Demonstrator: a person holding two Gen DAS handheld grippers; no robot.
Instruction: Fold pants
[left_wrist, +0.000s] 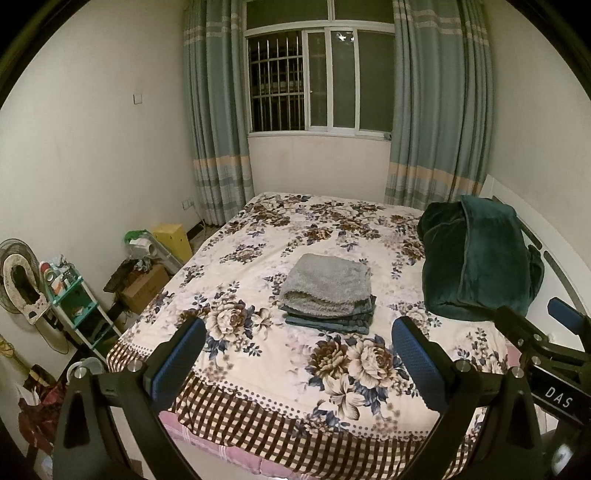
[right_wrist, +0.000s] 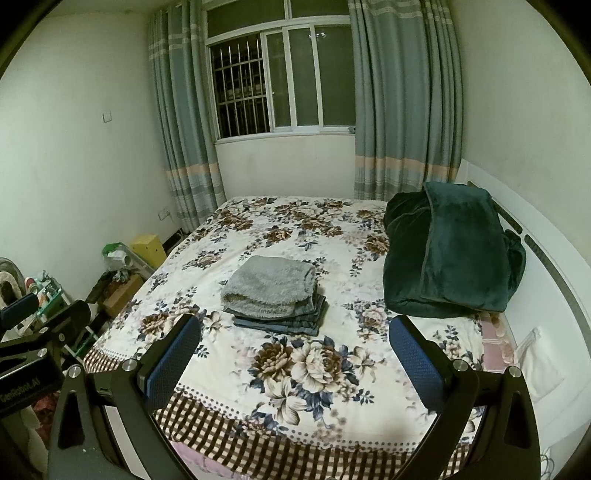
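Observation:
A folded grey fleecy pair of pants (left_wrist: 327, 286) (right_wrist: 271, 286) lies on top of a stack of folded blue jeans (left_wrist: 332, 319) (right_wrist: 284, 319) in the middle of the flowered bed (left_wrist: 258, 369) (right_wrist: 229, 373). My left gripper (left_wrist: 299, 354) is open, held back over the foot of the bed, well short of the stack, with nothing between its blue pads. My right gripper (right_wrist: 293, 354) is also open and empty at about the same distance. In the left wrist view the right gripper (left_wrist: 535, 317) shows at the right edge.
A bundled dark green blanket (left_wrist: 480, 258) (right_wrist: 450, 254) sits at the bed's right side against the white headboard (right_wrist: 554, 266). Left of the bed stand a small shelf (left_wrist: 74, 302), cardboard boxes (left_wrist: 146, 286) and a fan (left_wrist: 18, 277). Curtains and a barred window are behind.

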